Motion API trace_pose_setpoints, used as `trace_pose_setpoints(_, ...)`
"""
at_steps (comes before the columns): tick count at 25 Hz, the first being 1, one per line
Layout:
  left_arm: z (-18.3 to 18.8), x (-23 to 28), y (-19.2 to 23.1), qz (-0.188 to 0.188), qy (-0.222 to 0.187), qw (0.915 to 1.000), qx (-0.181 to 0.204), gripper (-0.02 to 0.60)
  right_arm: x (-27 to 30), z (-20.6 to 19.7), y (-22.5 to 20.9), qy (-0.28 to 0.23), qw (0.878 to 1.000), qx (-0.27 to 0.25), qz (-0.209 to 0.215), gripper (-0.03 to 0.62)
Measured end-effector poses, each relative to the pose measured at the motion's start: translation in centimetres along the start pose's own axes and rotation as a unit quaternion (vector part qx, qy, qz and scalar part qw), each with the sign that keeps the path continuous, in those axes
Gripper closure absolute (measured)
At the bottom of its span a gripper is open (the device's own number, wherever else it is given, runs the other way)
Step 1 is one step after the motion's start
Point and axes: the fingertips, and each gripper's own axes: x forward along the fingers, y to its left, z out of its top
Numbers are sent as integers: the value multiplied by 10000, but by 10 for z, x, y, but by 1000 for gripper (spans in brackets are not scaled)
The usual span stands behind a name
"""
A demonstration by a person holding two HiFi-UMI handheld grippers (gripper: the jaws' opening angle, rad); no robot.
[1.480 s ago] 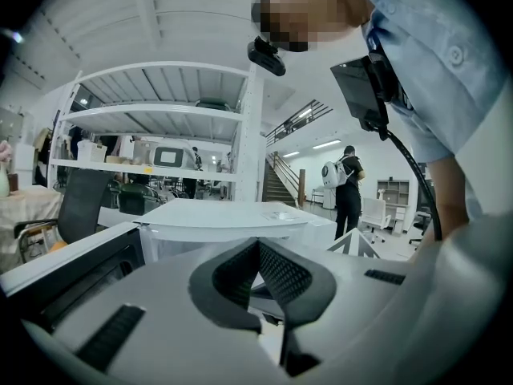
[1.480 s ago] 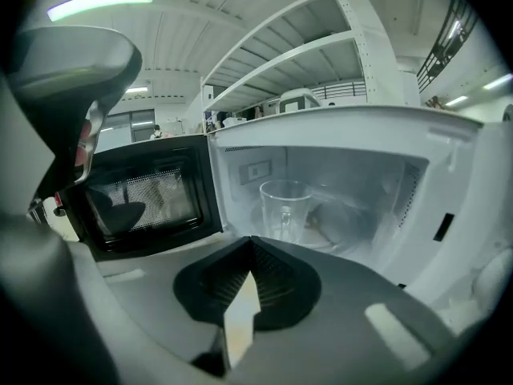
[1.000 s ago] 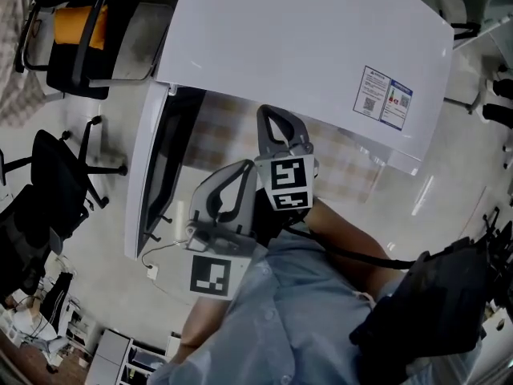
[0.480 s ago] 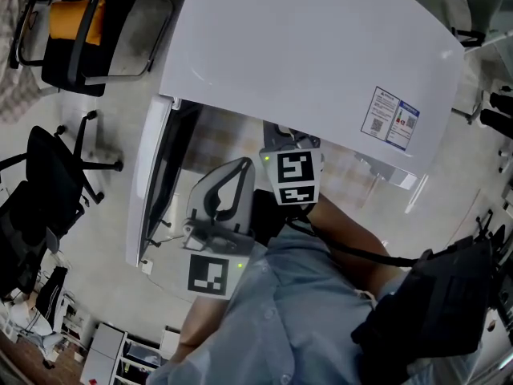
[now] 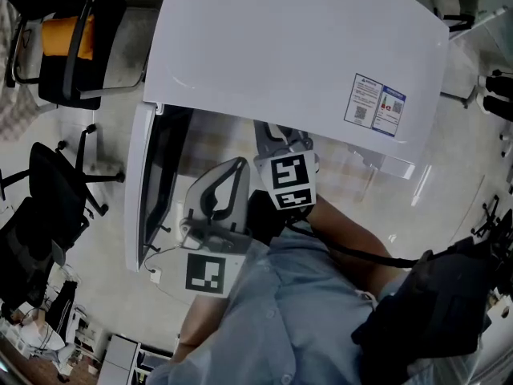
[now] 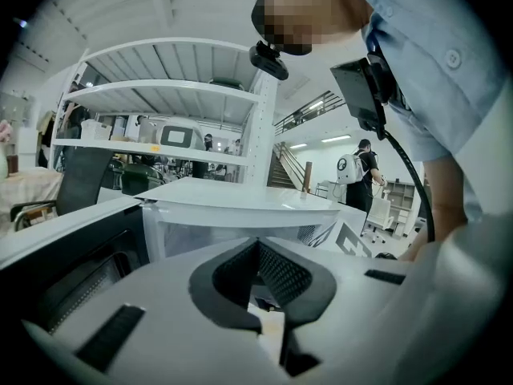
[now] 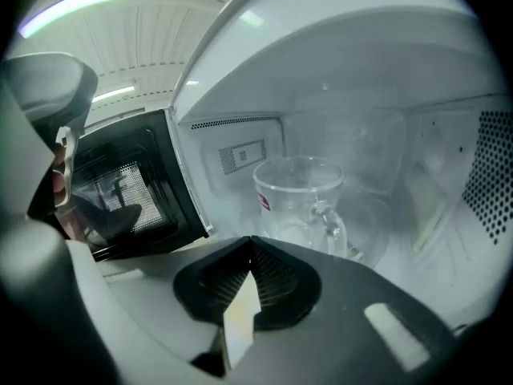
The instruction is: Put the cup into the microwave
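Note:
A clear glass cup (image 7: pixel 300 203) with a handle stands upright on the turntable inside the white microwave (image 5: pixel 280 46). The microwave's door (image 5: pixel 152 183) hangs open at the left. My right gripper (image 7: pixel 251 243) is shut with nothing in it, just in front of the cup and apart from it. In the head view its tips (image 5: pixel 268 131) reach under the microwave's front edge, and the cup is hidden there. My left gripper (image 5: pixel 236 165) hangs beside the open door (image 6: pixel 72 255), outside the cavity. Its jaws are shut and empty (image 6: pixel 258 245).
Black office chairs (image 5: pixel 60 199) stand on the floor at the left, one with an orange seat back (image 5: pixel 72 38). A label (image 5: pixel 375 103) sits on the microwave's top. A dark bag (image 5: pixel 433 311) hangs at my right side. Perforated vents (image 7: pixel 485 175) line the cavity's right wall.
The head view has shifted slightly. Both grippers stay about where they were, with their jaws shut.

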Motion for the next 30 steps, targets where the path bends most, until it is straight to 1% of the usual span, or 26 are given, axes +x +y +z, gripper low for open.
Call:
trace_pose_setpoints(4, 6, -8, -10, 7, -142, 9999, 70, 577, -19, 0, 6, -79, 9999, -87, 91, 592)
trace_pose_setpoints(11, 19, -40, -34, 242, -524, 9983, -107, 577, -74, 10, 29, -435, 9968, -554, 388, 592)
trace_pose_setpoints(14, 27, -54, -39, 444, -697, 9966, -23, 577, -100, 21, 30, -684, 9942, -734, 398, 592)
trace_pose_setpoints(17, 38, -64, -47, 541, -823, 9950, 150, 577, -127, 38, 31, -958, 9910, -849, 398, 592)
trace_pose_setpoints(20, 44, -68, -62, 588, -906, 9937, 306, 577, -153, 52, 36, -1178, 9875, -943, 465, 592)
trace_pose_setpoints(24, 49, -74, -86, 648, -998, 9922, 363, 577, -191, 57, 39, -1433, 9830, -1012, 541, 592)
trace_pose_setpoints(30, 53, -93, -127, 855, -1078, 9902, 252, 577, -244, 52, 33, -1644, 9792, -1046, 564, 592)
